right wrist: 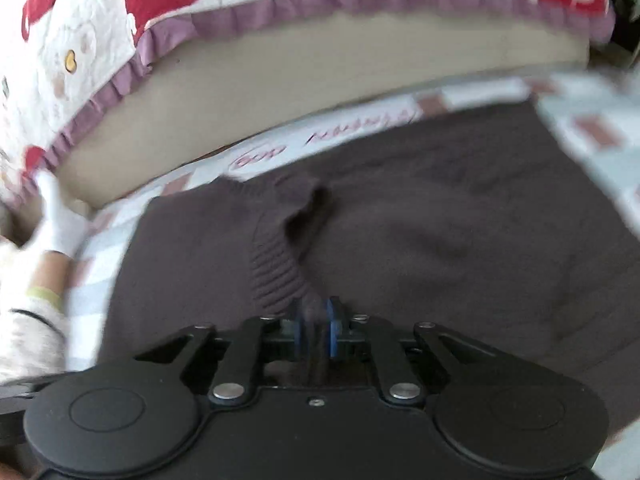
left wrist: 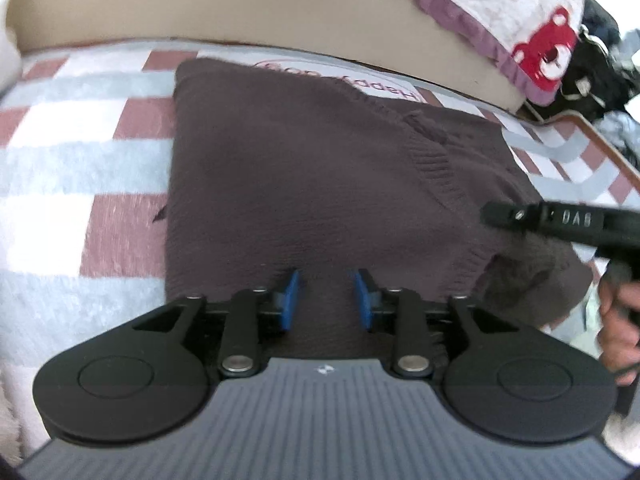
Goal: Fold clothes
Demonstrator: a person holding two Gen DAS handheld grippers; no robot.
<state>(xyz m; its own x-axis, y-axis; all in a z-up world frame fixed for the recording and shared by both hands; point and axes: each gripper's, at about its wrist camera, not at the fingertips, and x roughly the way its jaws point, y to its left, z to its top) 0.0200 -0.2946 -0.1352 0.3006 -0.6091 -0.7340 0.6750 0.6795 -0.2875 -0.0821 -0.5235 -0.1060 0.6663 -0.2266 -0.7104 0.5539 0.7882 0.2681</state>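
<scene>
Checkered blanket (left wrist: 80, 152) under brown sweater (left wrist: 300, 184), beige headboard (left wrist: 240, 12) behind.

light: soft, even | shadows: faint | blur: motion, right view | edges: fisheye-bent

My garment is a dark brown knit sweater (left wrist: 304, 184), lying partly folded on the checked pink, white and pale blue blanket (left wrist: 80, 152). Its body lies mostly flat, with soft wrinkles. A ribbed band (right wrist: 272, 272) runs from a puckered fold toward the near edge, where it is pinched and lifted.
</scene>
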